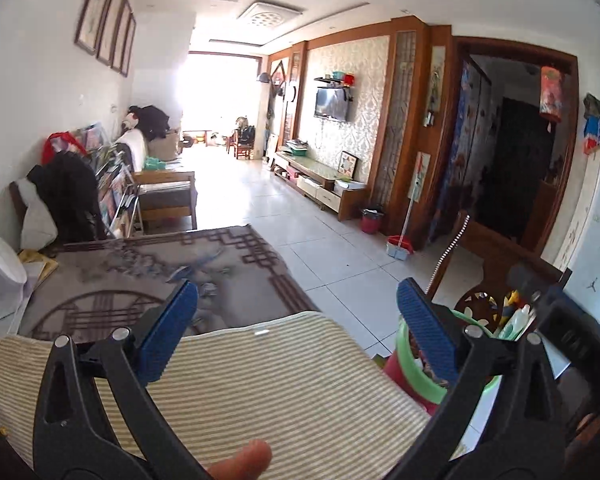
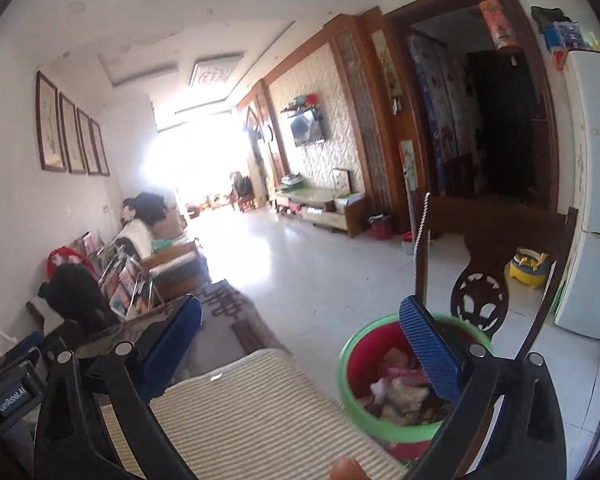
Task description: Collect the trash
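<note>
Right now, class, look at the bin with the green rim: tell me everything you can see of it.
The bin is a round bucket, seemingly plastic, red-walled with a light green rim. It stands upright and lidless beside the right edge of the striped mat, before a carved wooden chair. Crumpled pink and white scraps part-fill it. The right gripper hangs open, its right finger crossing the bin's mouth in view; contact cannot be told.

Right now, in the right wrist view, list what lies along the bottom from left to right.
Left gripper → striped mat → trash bin holding crumpled trash → carved wooden chair → white fridge.
</note>
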`<state>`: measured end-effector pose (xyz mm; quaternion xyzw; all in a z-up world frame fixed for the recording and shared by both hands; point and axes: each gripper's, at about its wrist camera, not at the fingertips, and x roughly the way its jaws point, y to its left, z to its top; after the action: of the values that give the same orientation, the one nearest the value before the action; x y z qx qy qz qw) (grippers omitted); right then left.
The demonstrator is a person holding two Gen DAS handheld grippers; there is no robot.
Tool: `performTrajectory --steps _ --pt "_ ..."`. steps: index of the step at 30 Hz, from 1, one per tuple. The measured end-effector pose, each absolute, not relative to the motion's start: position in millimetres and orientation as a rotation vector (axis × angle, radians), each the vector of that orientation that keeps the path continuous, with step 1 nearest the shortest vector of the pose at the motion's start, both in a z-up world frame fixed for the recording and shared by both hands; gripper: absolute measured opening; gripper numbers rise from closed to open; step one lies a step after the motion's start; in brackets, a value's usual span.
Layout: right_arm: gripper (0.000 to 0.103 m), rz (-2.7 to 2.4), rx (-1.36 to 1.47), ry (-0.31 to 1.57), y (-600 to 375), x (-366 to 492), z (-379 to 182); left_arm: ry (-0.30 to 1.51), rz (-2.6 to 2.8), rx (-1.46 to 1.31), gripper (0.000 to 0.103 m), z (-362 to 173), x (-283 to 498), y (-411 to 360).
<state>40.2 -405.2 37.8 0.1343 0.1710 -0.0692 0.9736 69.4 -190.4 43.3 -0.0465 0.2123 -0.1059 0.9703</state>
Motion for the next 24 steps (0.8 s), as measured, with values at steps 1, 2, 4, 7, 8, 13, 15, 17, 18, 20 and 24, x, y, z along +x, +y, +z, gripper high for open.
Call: performTrajectory --steps 1,2,4,7,8,13,15,17,18,20,24 --pt "0.096 -0.132 0.258 0.344 -391.3 38.2 37.1 0.442 -0.209 -0.11 0.098 43.9 67.8 -177.3" --pt "0.096 -0.131 0.238 0.347 -374.9 35.5 36.7 0.46 -0.207 -0.125 0.098 44.0 66.3 -162.8" --pt "0.096 -0.128 0.211 0.359 -344.5 29.5 35.0 0.482 -0.213 -0.132 0.098 41.2 60.3 -139.6" --pt "0.096 -0.087 0.192 0.372 -307.4 23.5 32.4 0.489 -0.207 -0.14 0.098 39.9 52.7 -113.2" --pt "0.096 -0.084 0.186 0.374 -297.1 22.5 32.7 0.488 -0.191 -0.149 0.098 39.4 49.7 -102.8" --pt "0.096 -0.093 0.132 0.379 -269.7 14.8 34.0 0.495 -0.136 -0.159 0.098 38.0 42.4 -69.2" --pt "0.096 -0.103 0.117 0.373 -264.4 11.5 35.1 0.503 -0.127 -0.165 0.098 37.7 41.9 -63.0" --pt "0.096 -0.105 0.116 0.375 -263.9 8.7 34.9 0.496 -0.125 -0.189 0.098 37.6 39.6 -55.7" --pt "0.096 -0.105 0.117 0.378 -262.9 8.0 34.3 0.49 -0.123 -0.201 0.098 38.8 38.7 -52.5" --pt "0.096 -0.11 0.121 0.383 -261.4 7.0 32.5 0.494 -0.115 -0.186 0.098 40.3 37.8 -53.1" --pt "0.096 -0.116 0.144 0.4 -261.7 9.2 27.0 0.494 -0.098 -0.157 0.098 37.4 34.5 -47.1"
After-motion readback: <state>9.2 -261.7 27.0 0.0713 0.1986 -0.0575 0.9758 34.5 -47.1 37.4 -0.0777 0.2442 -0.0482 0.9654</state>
